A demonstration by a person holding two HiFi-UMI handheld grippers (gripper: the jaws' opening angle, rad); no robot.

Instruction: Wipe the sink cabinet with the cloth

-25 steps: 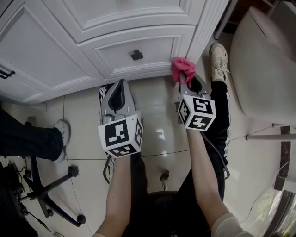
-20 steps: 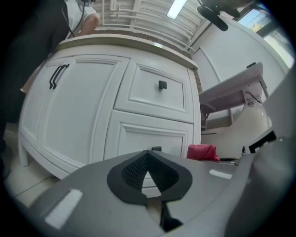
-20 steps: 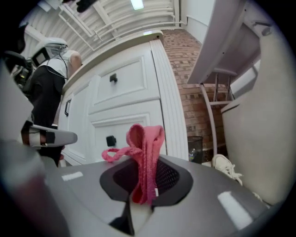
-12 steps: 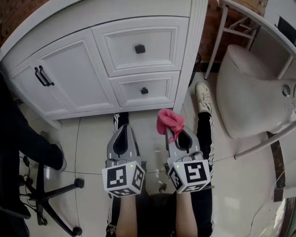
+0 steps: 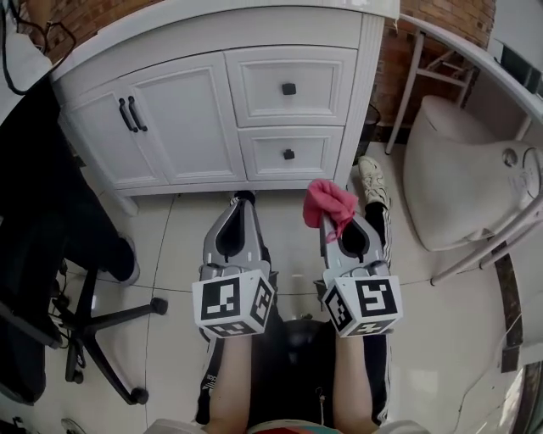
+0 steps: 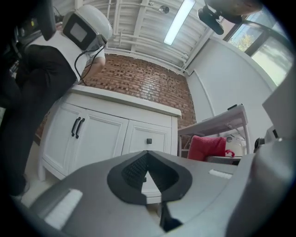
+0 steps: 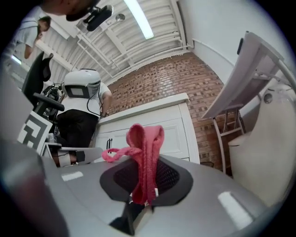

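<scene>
Right gripper pinching pink cloth, cloth hanging short of white sink cabinet at 12 o'clock. Left gripper pressed together, nothing in it. Glossy cream tile floor, brick wall at 1, office chair base at 8.

Two grippers, one cloth, one cabinet

Pink cloth bunched in right claw, short of white sink cabinet.
</scene>
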